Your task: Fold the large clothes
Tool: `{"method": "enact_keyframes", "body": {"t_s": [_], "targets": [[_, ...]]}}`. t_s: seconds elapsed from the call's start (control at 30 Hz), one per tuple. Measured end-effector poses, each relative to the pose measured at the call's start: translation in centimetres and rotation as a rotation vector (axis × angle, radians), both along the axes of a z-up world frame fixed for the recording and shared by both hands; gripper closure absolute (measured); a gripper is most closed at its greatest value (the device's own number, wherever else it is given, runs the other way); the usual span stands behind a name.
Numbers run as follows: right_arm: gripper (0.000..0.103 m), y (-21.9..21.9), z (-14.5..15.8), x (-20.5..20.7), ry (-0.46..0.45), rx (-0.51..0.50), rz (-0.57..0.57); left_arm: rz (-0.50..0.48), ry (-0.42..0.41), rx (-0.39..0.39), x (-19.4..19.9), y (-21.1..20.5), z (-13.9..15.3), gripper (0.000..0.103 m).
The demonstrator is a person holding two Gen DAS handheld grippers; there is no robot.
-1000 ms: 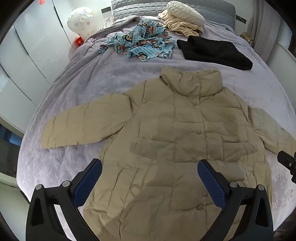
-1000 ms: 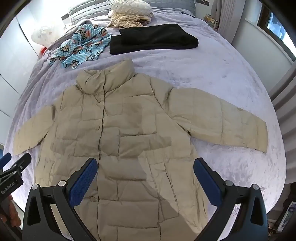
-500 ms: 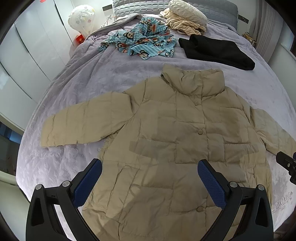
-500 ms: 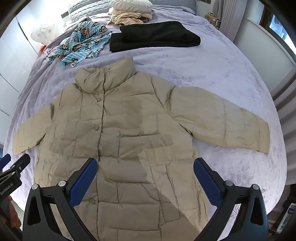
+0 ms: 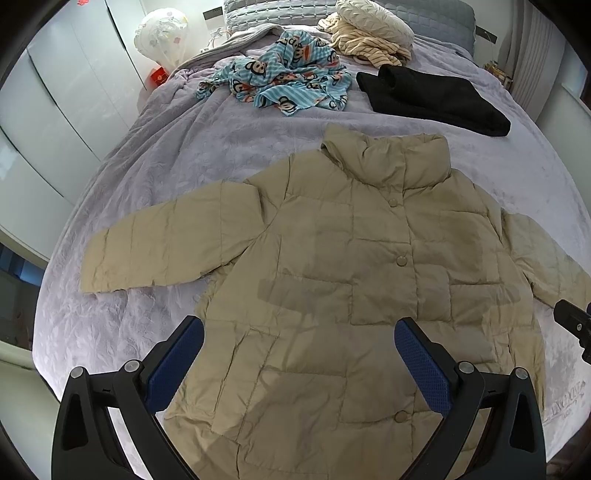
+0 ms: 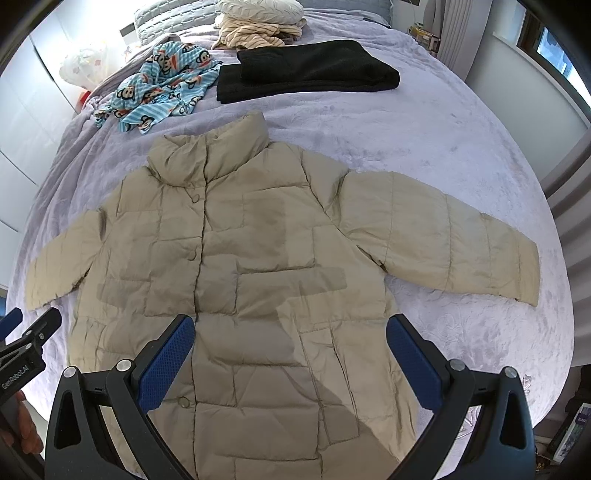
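Note:
A beige quilted puffer jacket (image 5: 351, 266) (image 6: 236, 258) lies flat and buttoned on a lilac bedspread (image 5: 177, 155), front up, collar away from me, both sleeves spread sideways. My left gripper (image 5: 299, 350) hovers open above the jacket's lower left part, nothing between its blue pads. Over the lower right part, my right gripper (image 6: 290, 347) is likewise open and empty. The tip of the right gripper shows at the right edge of the left wrist view, and the left gripper's fingers (image 6: 33, 332) at the left edge of the right wrist view.
Toward the head of the bed lie a blue monkey-print garment (image 5: 288, 81), a folded black garment (image 5: 436, 99) and a striped cream pile under a white cushion (image 5: 373, 33). White wardrobe doors (image 5: 55, 110) stand left of the bed; a curtain and window are at right.
Both grippers have edged slightly forward over the jacket, so the far clothes sit a little lower in view. The jacket itself has not moved and both grippers stay open.

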State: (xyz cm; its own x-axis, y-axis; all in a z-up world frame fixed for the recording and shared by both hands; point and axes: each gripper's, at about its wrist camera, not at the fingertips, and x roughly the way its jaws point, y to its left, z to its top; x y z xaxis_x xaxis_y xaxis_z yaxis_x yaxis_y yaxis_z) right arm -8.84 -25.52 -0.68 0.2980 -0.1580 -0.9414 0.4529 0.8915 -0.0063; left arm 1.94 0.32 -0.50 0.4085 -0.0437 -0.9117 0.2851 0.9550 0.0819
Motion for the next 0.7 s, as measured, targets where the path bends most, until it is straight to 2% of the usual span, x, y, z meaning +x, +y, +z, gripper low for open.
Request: {"method": "enact_keyframes", "body": {"t_s": [0.7], "targets": [[0.0,-0.03,-0.07,0.12,0.002,0.002,-0.001,0.001,-0.001,0.005,0.03,0.02,-0.15,0.0]]}}
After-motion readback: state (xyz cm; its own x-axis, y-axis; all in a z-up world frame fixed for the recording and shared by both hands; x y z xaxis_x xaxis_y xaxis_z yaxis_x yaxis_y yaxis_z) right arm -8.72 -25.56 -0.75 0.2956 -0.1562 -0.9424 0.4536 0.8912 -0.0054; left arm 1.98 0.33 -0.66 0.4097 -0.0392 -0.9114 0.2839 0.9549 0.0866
